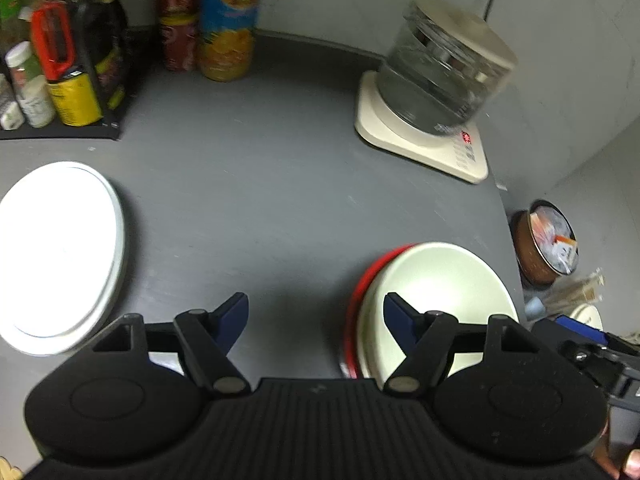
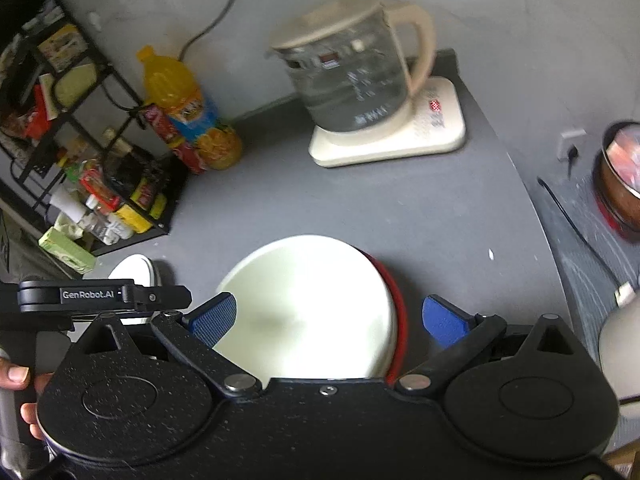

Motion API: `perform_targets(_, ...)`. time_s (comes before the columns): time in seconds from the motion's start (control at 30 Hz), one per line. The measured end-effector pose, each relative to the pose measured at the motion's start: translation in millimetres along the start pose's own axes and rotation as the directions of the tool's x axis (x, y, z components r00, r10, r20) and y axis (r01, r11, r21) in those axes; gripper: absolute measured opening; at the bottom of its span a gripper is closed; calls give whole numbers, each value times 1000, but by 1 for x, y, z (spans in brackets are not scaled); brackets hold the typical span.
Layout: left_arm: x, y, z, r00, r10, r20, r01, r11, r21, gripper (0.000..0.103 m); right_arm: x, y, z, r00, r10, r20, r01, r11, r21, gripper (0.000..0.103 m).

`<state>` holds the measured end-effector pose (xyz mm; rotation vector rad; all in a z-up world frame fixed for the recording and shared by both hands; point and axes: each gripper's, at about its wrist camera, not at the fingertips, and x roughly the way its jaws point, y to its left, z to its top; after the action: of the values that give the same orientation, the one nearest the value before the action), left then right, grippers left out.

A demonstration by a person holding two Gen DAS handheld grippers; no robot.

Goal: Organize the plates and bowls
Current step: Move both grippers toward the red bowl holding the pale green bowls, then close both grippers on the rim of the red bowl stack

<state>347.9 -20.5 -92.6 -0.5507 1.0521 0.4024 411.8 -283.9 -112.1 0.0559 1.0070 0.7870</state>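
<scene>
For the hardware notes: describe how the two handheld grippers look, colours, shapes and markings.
The left gripper has a matte black body with a ribbed middle, two round housings and dark blue finger pads. The right gripper has a speckled black body, silver pivot pins and brighter blue textured pads. Seen from it, the left one bears "GenRobot.AI" in white.

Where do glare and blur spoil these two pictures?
Left wrist view: the white plate is blown out by glare, and the kettle is smeared by motion. Right wrist view: the cream plate glares at its middle, and the kettle is blurred.
</scene>
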Motion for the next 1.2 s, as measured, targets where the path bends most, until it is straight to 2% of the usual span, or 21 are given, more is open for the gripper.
perform_targets(0.13,12,-9,-5,999,-30,-21,30,999,18,73,7,-13,-8,1000,10,-23,-9,999,34,96)
perform_targets(0.4,44,-19,-11,996,-6,-85,9,999,35,72,25,-31,-20,998,15,-65,-8,994,110,85)
perform_targets(0.47,50,-19,-12,995,-8,-100,11,999,36,71,31,-32,-23,997,15,-80,-5,992,122,81)
perform_targets(0.53,56,-18,-12,993,-7,-115,10,1000,25,69,36,-33,-25,996,16,-87,-5,992,126,71)
perform_targets(0.63,64,-17,-13,991,-14,-130,17,1000,23,68,43,-38,-28,994,15,-109,1,989,145,64)
perform_targets(0.77,78,-14,-13,985,-27,-172,26,1000,-3,52,53,-44,-34,989,30,-143,-5,985,173,59)
perform_targets(0.9,89,-11,-16,977,-54,-204,47,998,-38,36,62,-47,-37,985,49,-167,-16,981,193,50)
perform_targets(1.03,93,-11,-19,977,-80,-197,72,996,-48,30,69,-49,-38,985,50,-167,-18,982,189,46)
perform_targets(1.2,93,-7,-18,977,-92,-190,78,994,-79,29,73,-53,-34,984,52,-170,-21,983,180,40)
